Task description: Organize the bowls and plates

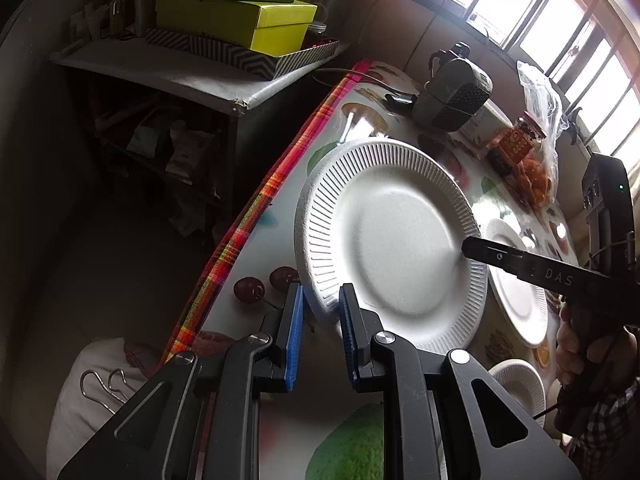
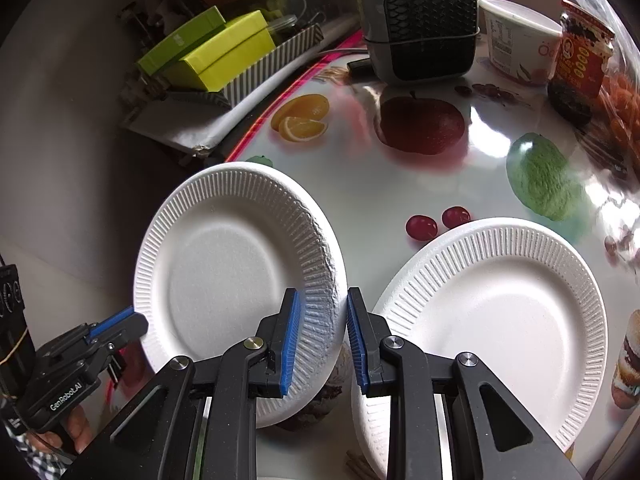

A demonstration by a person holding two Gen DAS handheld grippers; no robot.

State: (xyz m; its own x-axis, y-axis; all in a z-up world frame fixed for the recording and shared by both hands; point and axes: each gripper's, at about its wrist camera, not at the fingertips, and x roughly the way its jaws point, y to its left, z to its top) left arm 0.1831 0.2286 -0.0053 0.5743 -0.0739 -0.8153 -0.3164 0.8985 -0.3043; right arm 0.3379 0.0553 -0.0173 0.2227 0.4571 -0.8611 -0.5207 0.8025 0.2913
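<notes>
On the fruit-print tablecloth (image 2: 400,184), a white ribbed paper plate (image 2: 240,272) is held tilted up off the surface, its near rim passing between the spread blue pads of the right gripper (image 2: 320,332), whose jaws stand apart and are not clamped on it. From the left wrist view the same plate (image 1: 392,236) sits with its edge between the left gripper (image 1: 320,308) fingers, also spread with a gap; whether either pad presses the rim I cannot tell. Just beside it, a second paper plate (image 2: 500,312) lies flat on the table. Behind stand a grey fan heater (image 2: 420,20), a white tub (image 2: 516,40) and a red-labelled sauce jar (image 2: 580,64). Lime-green boxes (image 2: 212,52) sit on a side shelf.
</notes>
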